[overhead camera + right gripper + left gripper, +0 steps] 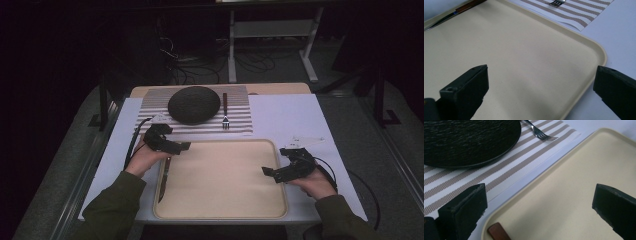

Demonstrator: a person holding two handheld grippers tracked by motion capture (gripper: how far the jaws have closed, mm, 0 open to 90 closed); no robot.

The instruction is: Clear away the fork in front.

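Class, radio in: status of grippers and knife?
Left gripper open, empty. Right gripper open, empty. Knife flat at tray's left edge. Nothing blocking.

Both grippers hover low over the cream tray, jaws spread wide with nothing between them. The left gripper hangs at the tray's near-left corner, the right gripper at its right edge.

The knife lies flat along the left inner edge of the cream tray, directly below the left gripper. Its brown wooden handle end sits just beneath and between that gripper's wide-open jaws, touching neither; the slim metal blade runs away from the gripper toward the person. The tray itself is shallow, rounded at the corners, and spreads rightward from that gripper.
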